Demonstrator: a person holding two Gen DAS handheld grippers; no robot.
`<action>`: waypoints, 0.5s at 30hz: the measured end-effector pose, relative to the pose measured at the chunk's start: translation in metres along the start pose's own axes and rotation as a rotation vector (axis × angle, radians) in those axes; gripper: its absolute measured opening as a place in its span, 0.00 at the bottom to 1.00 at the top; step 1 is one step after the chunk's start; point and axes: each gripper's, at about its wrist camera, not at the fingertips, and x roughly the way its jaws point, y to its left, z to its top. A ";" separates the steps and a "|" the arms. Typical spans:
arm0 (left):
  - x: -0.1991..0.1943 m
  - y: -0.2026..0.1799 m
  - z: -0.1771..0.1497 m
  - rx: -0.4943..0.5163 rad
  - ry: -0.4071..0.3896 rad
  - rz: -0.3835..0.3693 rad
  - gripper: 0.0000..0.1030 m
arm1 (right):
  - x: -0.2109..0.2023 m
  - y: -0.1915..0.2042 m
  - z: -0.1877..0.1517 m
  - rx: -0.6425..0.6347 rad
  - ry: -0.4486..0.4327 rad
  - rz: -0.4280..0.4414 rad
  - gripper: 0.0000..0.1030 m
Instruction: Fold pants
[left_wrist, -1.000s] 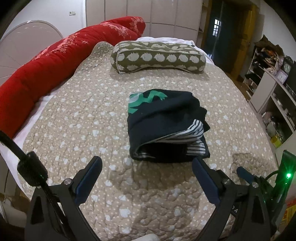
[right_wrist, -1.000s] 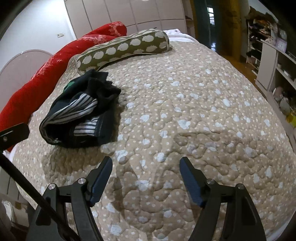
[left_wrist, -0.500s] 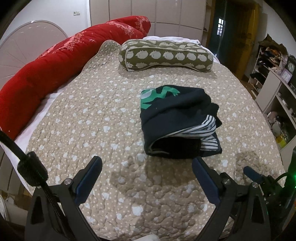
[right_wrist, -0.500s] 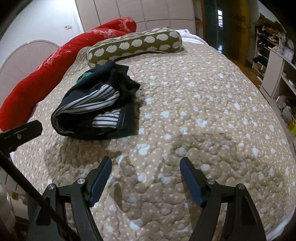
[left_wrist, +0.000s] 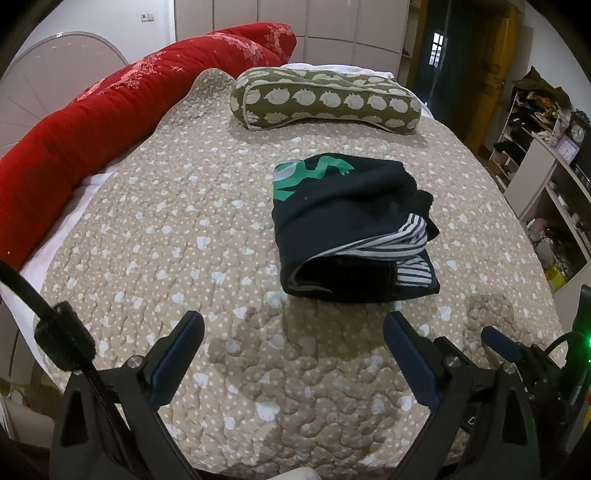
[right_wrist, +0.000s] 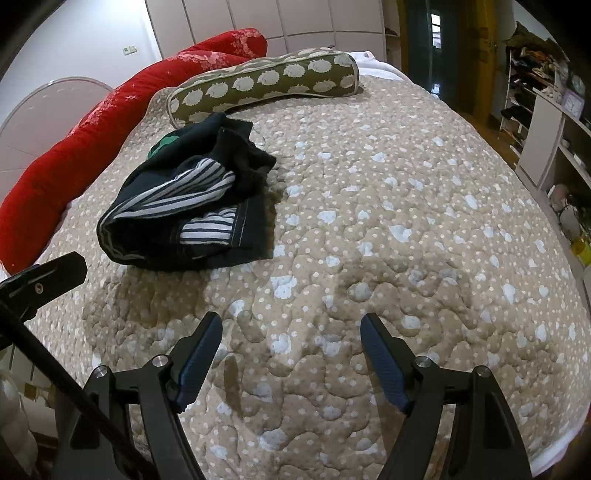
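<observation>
Beige quilted bed (left_wrist: 155, 236) carries folded pants (left_wrist: 351, 229), open end facing both spread, empty grippers (left_wrist: 293, 347) (right_wrist: 291, 343); pants look farther off than before.

1. You are in a home bedroom: ahead of your grippers spreads a bed under a beige quilted bedspread (left_wrist: 177, 229) dotted with white shapes.
2. At the far end lies an olive bolster pillow (left_wrist: 325, 99) with pale hedgehog prints; to the far left runs a long red quilt roll (left_wrist: 110, 110).
3. Behind the bed stands a wall of pale wardrobe doors (left_wrist: 332, 22), with a curved white headboard (right_wrist: 48, 107) on the left.
4. Off to the right, open white shelves (left_wrist: 546, 162) hold household clutter and a small clock (left_wrist: 577, 133).
5. Beyond the pillow, a yellow wooden doorframe (left_wrist: 495, 74) opens onto a dark passage.
</observation>
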 end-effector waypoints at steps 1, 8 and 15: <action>0.001 0.000 0.000 -0.001 0.002 0.000 0.94 | 0.000 0.000 0.000 -0.001 0.002 -0.001 0.78; 0.004 0.002 -0.003 -0.006 0.015 -0.008 0.94 | 0.001 0.000 -0.001 0.001 0.004 -0.002 0.79; 0.008 0.005 -0.007 -0.017 0.034 -0.018 0.94 | -0.002 0.001 0.000 -0.016 -0.009 -0.022 0.79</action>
